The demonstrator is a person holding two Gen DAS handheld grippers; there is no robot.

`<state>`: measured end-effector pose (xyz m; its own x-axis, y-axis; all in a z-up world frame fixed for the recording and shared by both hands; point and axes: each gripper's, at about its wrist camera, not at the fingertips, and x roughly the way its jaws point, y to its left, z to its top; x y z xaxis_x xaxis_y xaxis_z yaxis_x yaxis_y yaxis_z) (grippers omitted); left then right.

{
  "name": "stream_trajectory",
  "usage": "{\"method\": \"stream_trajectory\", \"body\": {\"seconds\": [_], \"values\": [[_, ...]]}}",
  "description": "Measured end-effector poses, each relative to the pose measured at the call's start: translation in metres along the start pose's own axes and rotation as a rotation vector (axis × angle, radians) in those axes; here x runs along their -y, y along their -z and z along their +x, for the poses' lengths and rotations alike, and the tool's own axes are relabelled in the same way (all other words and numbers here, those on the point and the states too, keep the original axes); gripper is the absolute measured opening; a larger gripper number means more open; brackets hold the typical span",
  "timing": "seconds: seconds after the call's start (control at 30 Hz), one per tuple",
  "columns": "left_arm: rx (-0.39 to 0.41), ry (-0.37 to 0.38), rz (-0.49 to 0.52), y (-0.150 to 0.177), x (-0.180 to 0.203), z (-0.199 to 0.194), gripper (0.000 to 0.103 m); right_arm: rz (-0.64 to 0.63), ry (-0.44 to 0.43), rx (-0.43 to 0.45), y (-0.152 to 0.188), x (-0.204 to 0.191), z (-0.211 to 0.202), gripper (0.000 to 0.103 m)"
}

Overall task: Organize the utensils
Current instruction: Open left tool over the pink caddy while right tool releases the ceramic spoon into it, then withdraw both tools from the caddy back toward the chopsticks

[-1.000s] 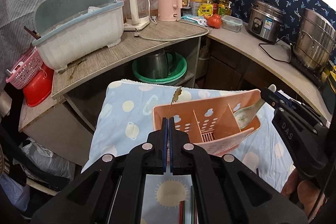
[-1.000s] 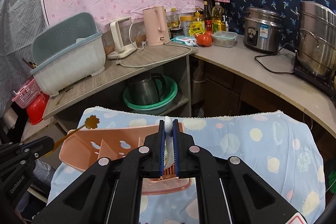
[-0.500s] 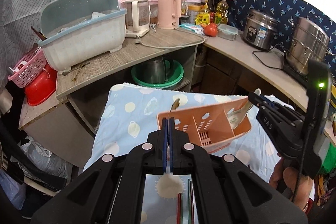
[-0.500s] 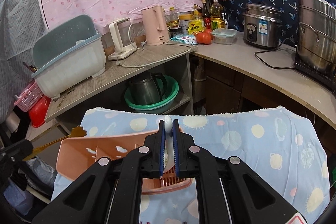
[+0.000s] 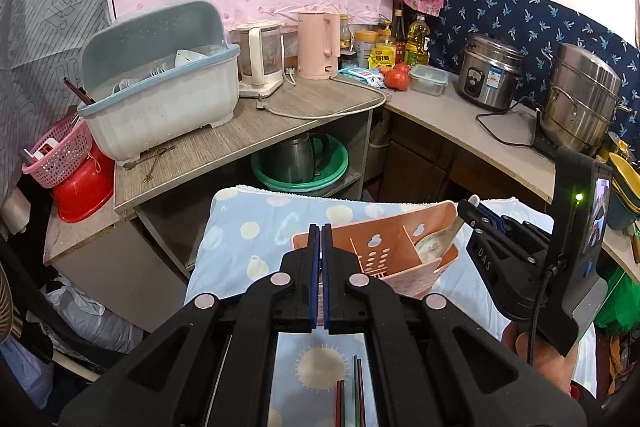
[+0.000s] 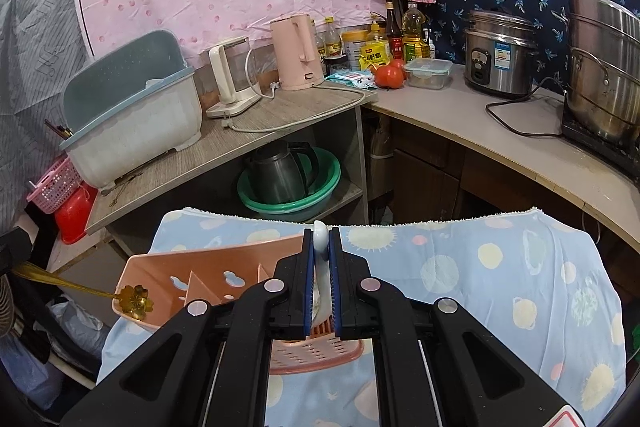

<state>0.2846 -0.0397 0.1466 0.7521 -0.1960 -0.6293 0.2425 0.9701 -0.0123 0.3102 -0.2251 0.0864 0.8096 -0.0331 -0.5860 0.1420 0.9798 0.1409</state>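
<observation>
Utensil holder (image 6: 208, 279) lies tilted on spotted cloth (image 6: 480, 267). Right gripper (image 6: 320, 247) clamps white spoon (image 6: 320, 231) over holder, handle up for lowering in. Left gripper (image 5: 320, 231), jaws together, pinches gold flower-ended utensil (image 6: 134, 301) near holder rim.

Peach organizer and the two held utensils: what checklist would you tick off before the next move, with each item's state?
1. Right gripper shut on the white ceramic spoon: ok.
2. Spoon bowl inside the peach organizer, right-hand compartment: ok.
3. Left gripper shut on the gold flower-ended utensil: ok; its handle runs back to that gripper at the right wrist view's left edge.
4. Flower end over a compartment: not ok; it sits at the organizer's outer left wall.
5. Organizer resting flat on the blue patterned cloth: ok.
6. Chopsticks on the cloth sorted: not ok.
</observation>
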Motion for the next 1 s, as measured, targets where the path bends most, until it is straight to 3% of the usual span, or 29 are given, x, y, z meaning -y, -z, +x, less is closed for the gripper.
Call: {"method": "stream_trajectory", "body": {"seconds": [0.17,0.23,0.3,0.37,0.43,0.5,0.77,1.0], "values": [[-0.024,-0.013,0.003,0.001,0.003,0.011,0.001,-0.008,0.008,-0.015,0.001,0.001,0.007,0.008],[-0.03,-0.019,0.007,0.002,0.005,0.016,0.002,-0.005,0.013,-0.001,0.001,0.002,0.006,0.015],[-0.033,-0.031,0.002,0.003,0.005,0.019,0.003,-0.007,0.026,0.019,0.0,0.002,0.004,0.045],[-0.036,-0.044,-0.003,0.004,0.005,0.022,0.006,-0.003,0.04,0.047,-0.001,0.003,-0.002,0.053],[-0.033,-0.057,-0.006,0.006,0.004,0.023,0.026,0.006,0.032,0.05,-0.002,0.004,-0.006,0.054],[-0.028,-0.07,-0.004,0.008,0.004,0.022,0.034,0.021,0.021,0.048,-0.002,0.007,-0.012,0.055],[-0.037,-0.08,0.01,0.027,0.009,0.007,0.034,0.068,-0.024,0.027,0.02,0.014,-0.048,0.055],[-0.069,-0.073,0.017,0.057,0.017,-0.014,0.034,0.091,-0.039,-0.003,0.064,0.022,-0.092,0.055]]}}
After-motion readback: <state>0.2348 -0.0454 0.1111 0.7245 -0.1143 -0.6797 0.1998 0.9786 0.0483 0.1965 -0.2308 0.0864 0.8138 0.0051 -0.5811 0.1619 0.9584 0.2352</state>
